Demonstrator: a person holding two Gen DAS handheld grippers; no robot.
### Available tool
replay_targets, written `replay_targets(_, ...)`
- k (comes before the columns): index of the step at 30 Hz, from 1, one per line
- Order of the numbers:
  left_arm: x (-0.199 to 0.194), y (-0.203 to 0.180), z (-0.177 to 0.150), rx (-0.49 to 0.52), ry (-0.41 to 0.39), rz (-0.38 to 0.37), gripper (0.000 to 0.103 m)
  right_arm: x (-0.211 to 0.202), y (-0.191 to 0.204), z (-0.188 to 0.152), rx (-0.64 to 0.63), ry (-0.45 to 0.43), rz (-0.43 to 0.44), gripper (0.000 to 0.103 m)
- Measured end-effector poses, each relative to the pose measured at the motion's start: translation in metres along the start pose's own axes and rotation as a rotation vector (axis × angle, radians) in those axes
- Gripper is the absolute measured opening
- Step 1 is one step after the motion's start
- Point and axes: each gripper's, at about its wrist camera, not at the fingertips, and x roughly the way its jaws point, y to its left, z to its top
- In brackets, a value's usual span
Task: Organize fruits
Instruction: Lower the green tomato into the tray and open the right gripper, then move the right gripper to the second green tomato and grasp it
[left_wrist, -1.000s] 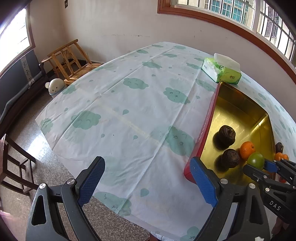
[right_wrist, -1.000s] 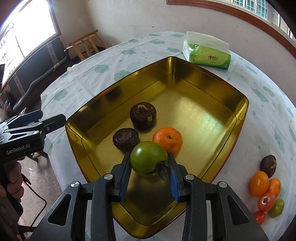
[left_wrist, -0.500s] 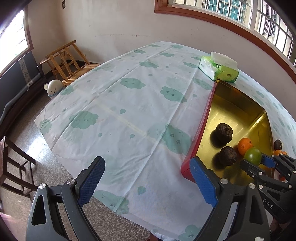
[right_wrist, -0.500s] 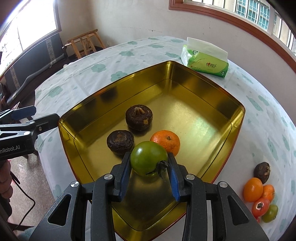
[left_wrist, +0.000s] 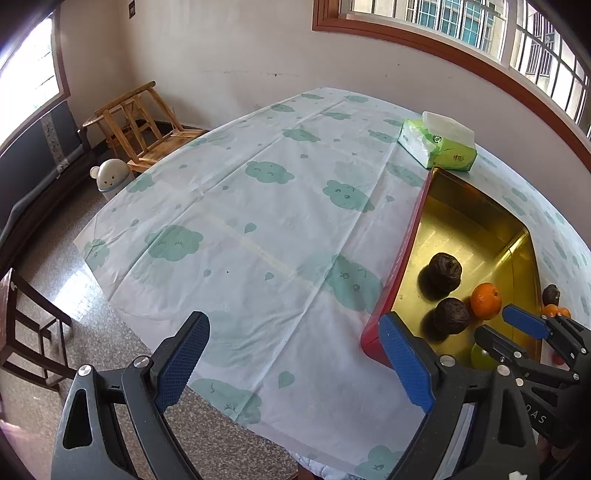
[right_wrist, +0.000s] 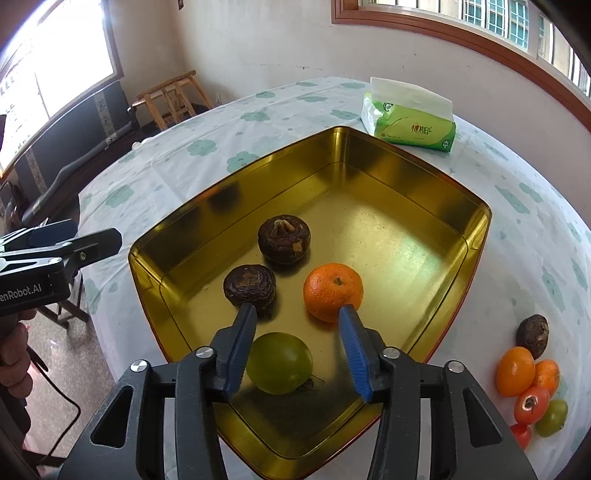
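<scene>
A gold tray (right_wrist: 436, 206) with red outer walls holds two dark brown fruits (right_wrist: 284, 240) (right_wrist: 250, 286), an orange (right_wrist: 332, 291) and a green tomato (right_wrist: 279, 362). My right gripper (right_wrist: 297, 317) is open above the tray's near corner; the green tomato lies on the tray floor between and below its fingers. My left gripper (left_wrist: 293, 328) is open and empty over the tablecloth, left of the tray (left_wrist: 399, 266). Loose fruit (right_wrist: 528, 380) lies on the cloth right of the tray: oranges, tomatoes and a brown fruit.
A green tissue pack (right_wrist: 410, 125) stands beyond the tray's far corner. The table's edge (left_wrist: 122, 310) is close on the left, with wooden chairs (left_wrist: 140, 122) and a small white bin (left_wrist: 110, 177) on the floor.
My right gripper has opened and let go of the green tomato, which now rests in the tray. The left gripper has stayed open and barely shifted.
</scene>
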Motion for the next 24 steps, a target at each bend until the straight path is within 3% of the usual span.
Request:
replay_targets(10, -0.014, -0.025, 0.005, 0.051, -0.027, -0.022, 0.092, -0.051, -0.025, -0.007, 0.062, -0.126, -0.002, 0.056)
replay_targets(17, -0.024, -0.058, 0.004, 0.121, -0.040, -0.074, 0.091, -0.091, -0.092, -0.037, 0.180, -0.166, -0.118, 0.056)
replay_targets(24, -0.033, -0.099, -0.001, 0.214, -0.044, -0.141, 0.091, -0.117, -0.167, -0.082, 0.318, -0.138, -0.257, 0.058)
